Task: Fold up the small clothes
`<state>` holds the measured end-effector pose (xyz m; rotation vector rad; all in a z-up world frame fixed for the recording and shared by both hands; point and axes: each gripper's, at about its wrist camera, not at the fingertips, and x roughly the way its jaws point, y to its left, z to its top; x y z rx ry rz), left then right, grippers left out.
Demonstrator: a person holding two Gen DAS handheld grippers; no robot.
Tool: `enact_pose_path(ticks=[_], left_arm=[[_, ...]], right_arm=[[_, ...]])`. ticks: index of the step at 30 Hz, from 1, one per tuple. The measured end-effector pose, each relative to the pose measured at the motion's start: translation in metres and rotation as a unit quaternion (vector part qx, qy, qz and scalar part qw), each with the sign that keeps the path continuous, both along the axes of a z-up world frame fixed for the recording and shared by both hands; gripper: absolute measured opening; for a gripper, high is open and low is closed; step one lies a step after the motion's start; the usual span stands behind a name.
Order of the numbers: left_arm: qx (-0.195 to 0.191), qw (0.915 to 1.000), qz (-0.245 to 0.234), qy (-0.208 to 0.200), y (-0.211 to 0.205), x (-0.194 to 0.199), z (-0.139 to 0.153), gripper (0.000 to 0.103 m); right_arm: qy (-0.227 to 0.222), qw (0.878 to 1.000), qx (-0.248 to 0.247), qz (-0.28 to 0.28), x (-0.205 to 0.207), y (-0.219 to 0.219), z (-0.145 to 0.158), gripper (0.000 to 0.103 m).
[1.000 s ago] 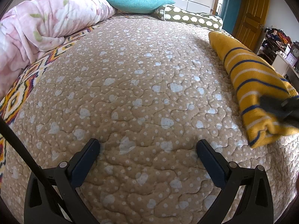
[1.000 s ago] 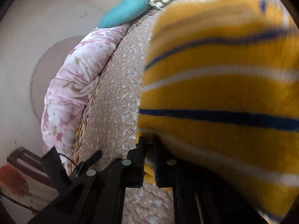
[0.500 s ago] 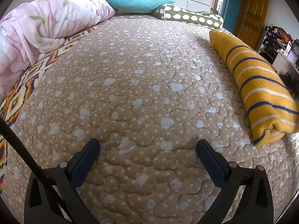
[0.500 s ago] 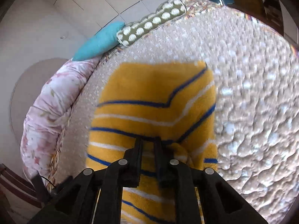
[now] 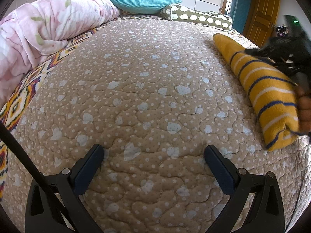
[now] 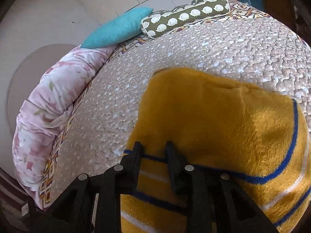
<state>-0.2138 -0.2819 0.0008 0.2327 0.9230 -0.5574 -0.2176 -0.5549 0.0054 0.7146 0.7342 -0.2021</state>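
Near the bed's right edge: the folded yellow fleece garment (image 5: pixel 268 97) lies as a long, thick bundle on the quilted bedspread (image 5: pixel 136 97), with navy and white stripes across it; its plain yellow end points toward the pillows.
Feel of the garment: soft, fluffy and light by the look of it, limp rather than stiff; the layers would likely slide over each other and spring open if lifted by one layer only.
Where to hold: best at the near folded end or along a doubled edge, pinching all layers together; a grip on the plush top surface alone would probably only pluck the nap.
Right tool (image 6: pixel 153 151): hovers over the striped part, its jaws opening a little, with a narrow gap; fleece shows behind the gap, but nothing appears pinched between the pads.
Left tool (image 5: pixel 153 155): released, jaws spread wide, tips at the bedspread, well apart from the garment, with only quilt between them.
Person: fingers (image 5: pixel 304 104) show at the right edge of the left view, beside the garment's near end.
Around: a pink floral duvet (image 5: pixel 44 29) is heaped along the left side, and a teal pillow (image 5: pixel 141 1) and an olive bolster (image 5: pixel 200 17) lie at the head.
In the way: nothing lies on the open middle of the bed; the bed's edge just beside the bundle is the one hazard I judge, since a nudge could slide it off.
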Motion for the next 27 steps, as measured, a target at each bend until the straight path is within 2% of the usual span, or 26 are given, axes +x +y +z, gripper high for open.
enact_pose_path(ticks=[3,6,8,9,11,12,13,14,18,23,27], left_arm=[[0.001,1.0,0.0,-0.001,0.0,0.0,0.0,0.103],[0.001,1.0,0.0,-0.001,0.0,0.0,0.0,0.103],[0.003,1.0,0.0,-0.001,-0.001,0.0,0.0,0.103],[0.004,1.0,0.0,-0.001,-0.001,0.0,-0.001,0.103],[0.004,1.0,0.0,-0.001,-0.001,0.0,-0.001,0.103],[0.004,1.0,0.0,-0.001,-0.001,0.001,-0.001,0.103],[0.004,1.0,0.0,-0.001,-0.001,0.001,-0.001,0.103],[0.004,1.0,0.0,-0.001,-0.001,0.0,-0.001,0.103],[0.004,1.0,0.001,-0.002,-0.001,0.0,-0.001,0.103],[0.008,0.9999,0.003,-0.007,-0.001,-0.001,0.0,0.103],[0.014,0.9997,0.007,-0.017,0.001,-0.007,0.002,0.103]], right_arm=[[-0.079,0.996,0.025,-0.025,-0.048,-0.013,0.028,0.034],[-0.101,0.992,0.049,-0.062,-0.086,-0.03,0.03,0.049],[-0.079,0.991,0.054,-0.092,-0.108,-0.042,0.014,0.055],[-0.044,0.992,0.048,-0.108,-0.114,-0.049,-0.001,0.055],[-0.039,0.99,0.057,-0.125,-0.133,-0.058,-0.015,0.043],[-0.044,0.988,0.059,-0.135,-0.145,-0.059,-0.015,0.043],[-0.046,0.987,0.058,-0.144,-0.156,-0.056,-0.013,0.045],[-0.04,0.987,0.052,-0.149,-0.163,-0.054,-0.011,0.056],[-0.04,0.988,0.023,-0.146,-0.206,-0.028,-0.005,0.057],[-0.001,0.989,-0.046,-0.143,-0.251,0.019,-0.009,0.057],[0.021,0.989,-0.048,-0.139,-0.279,0.054,-0.026,0.061]])
